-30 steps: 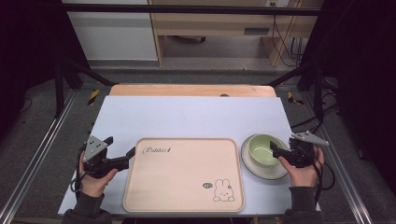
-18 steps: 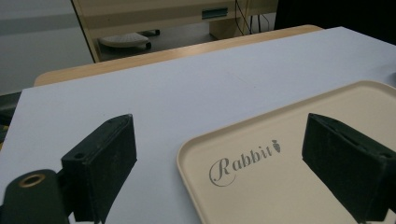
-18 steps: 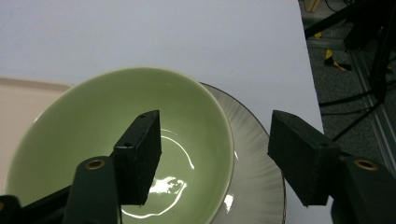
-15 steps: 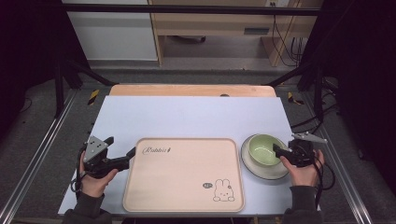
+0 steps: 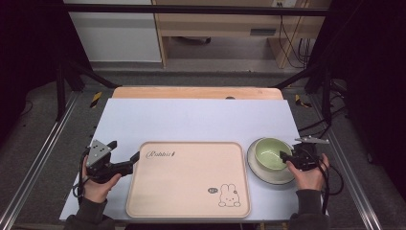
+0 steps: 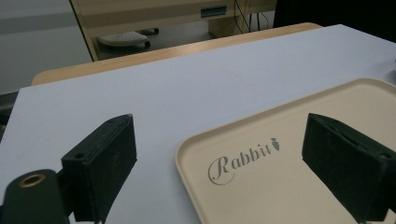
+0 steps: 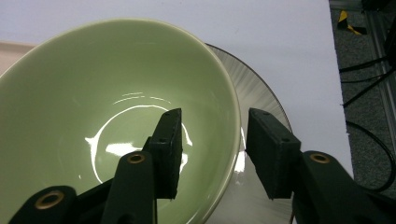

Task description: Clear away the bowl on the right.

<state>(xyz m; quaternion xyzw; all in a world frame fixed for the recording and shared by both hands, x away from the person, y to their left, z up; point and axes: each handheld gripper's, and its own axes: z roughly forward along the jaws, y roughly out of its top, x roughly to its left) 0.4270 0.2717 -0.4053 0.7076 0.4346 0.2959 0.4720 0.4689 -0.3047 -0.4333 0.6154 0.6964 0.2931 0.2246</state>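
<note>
Over the last second our right gripper (image 5: 286, 157) has slid in from just beyond the rim of the glossy pale-green ceramic bowl (image 5: 269, 152) until its jaws straddle the near wall, one inside the bowl and one outside over the striped grey saucer-like plate (image 5: 268, 176) the bowl sits on. In the right gripper view (image 7: 210, 154) the jaws stand partly apart with a gap on each side of the rim, so we hold nothing yet; we judge a pinch on the rim is the step at hand, probably to lift the bowl toward the tray. Our left gripper (image 5: 135, 158) has kept its place at the left edge of the beige rectangular plastic tray with a rabbit drawing and the word "Rabbit" (image 5: 189, 177), jaws wide open and empty; its own view (image 6: 224, 158) shows that lettered tray corner (image 6: 280, 163) between them. The bowl and plate rest on the white table top (image 5: 191, 120) just right of the tray. The tray's raised lip lies between the bowl and its flat bed.
</note>
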